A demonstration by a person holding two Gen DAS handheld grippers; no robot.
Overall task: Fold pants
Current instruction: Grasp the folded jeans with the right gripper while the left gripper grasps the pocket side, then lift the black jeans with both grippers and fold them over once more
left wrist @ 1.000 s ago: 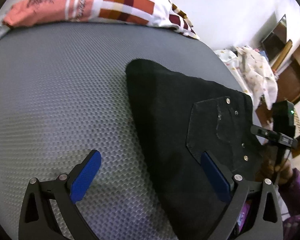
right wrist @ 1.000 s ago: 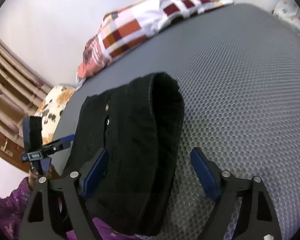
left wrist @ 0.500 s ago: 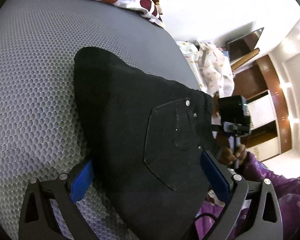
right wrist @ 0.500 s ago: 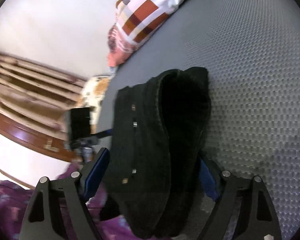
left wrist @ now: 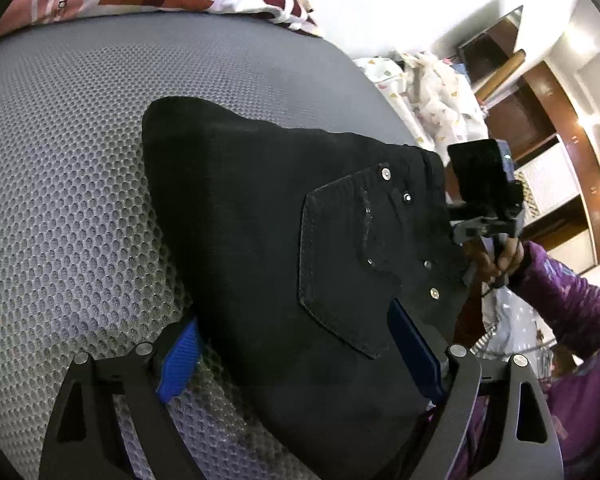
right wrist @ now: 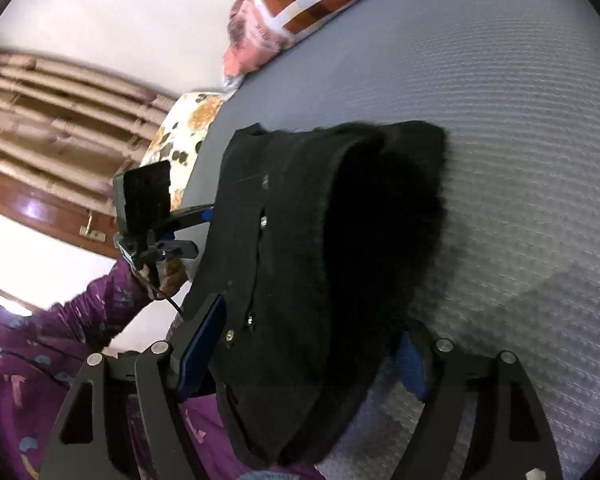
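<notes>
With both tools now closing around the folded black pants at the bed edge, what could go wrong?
1. The left tool straddles a thick stack of the black pants; its closing pads may catch only some layers, so the fold could open.
2. The pants hang past the edge of the grey mattress; a weak grip could let them slide off.
3. The right tool spans a bulky fold and may bunch it.

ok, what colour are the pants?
Black pants with silver rivets, clearest in the left wrist view.
</notes>
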